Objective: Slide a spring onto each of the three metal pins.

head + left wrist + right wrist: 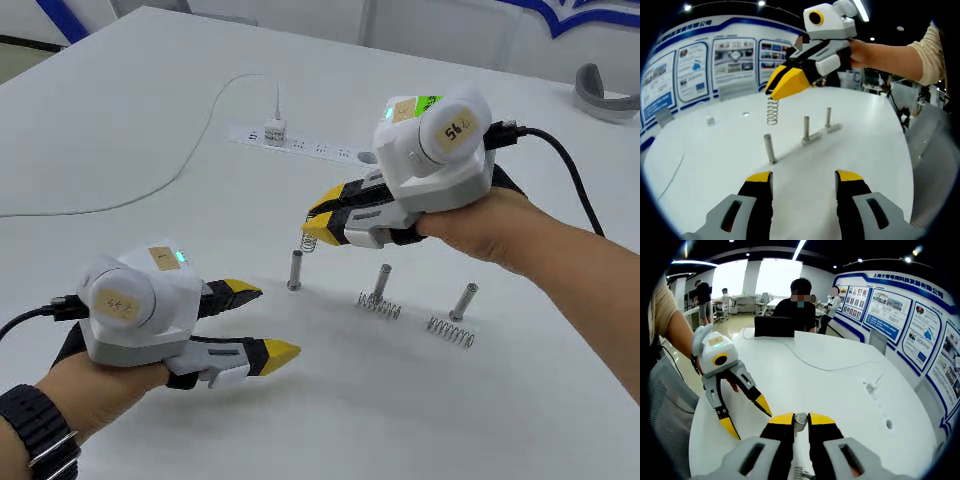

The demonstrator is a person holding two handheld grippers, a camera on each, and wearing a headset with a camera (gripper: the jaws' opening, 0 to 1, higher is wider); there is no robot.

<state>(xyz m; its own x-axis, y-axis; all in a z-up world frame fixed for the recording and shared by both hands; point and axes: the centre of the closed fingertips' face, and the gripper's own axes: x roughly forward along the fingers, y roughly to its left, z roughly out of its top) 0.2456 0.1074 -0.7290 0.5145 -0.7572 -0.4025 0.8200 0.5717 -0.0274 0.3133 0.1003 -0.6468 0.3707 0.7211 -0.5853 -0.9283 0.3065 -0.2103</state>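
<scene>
Three upright metal pins stand on the white table: the left pin (pixel 295 270), the middle pin (pixel 382 281) and the right pin (pixel 464 300). One spring (pixel 379 305) lies at the middle pin's foot and another spring (pixel 450 332) by the right pin. My right gripper (pixel 313 228) is shut on a third spring (pixel 308 242), which hangs just above and right of the left pin. The held spring (pixel 772 111) also hangs over the left pin (pixel 769 148) in the left gripper view. My left gripper (pixel 258 322) is open and holds nothing, low at the front left.
A white power strip (pixel 300 143) with a plugged charger and a long cable (pixel 190 150) lies behind the pins. A grey object (pixel 603 92) sits at the far right edge. People sit at a desk (pixel 774 325) beyond the table.
</scene>
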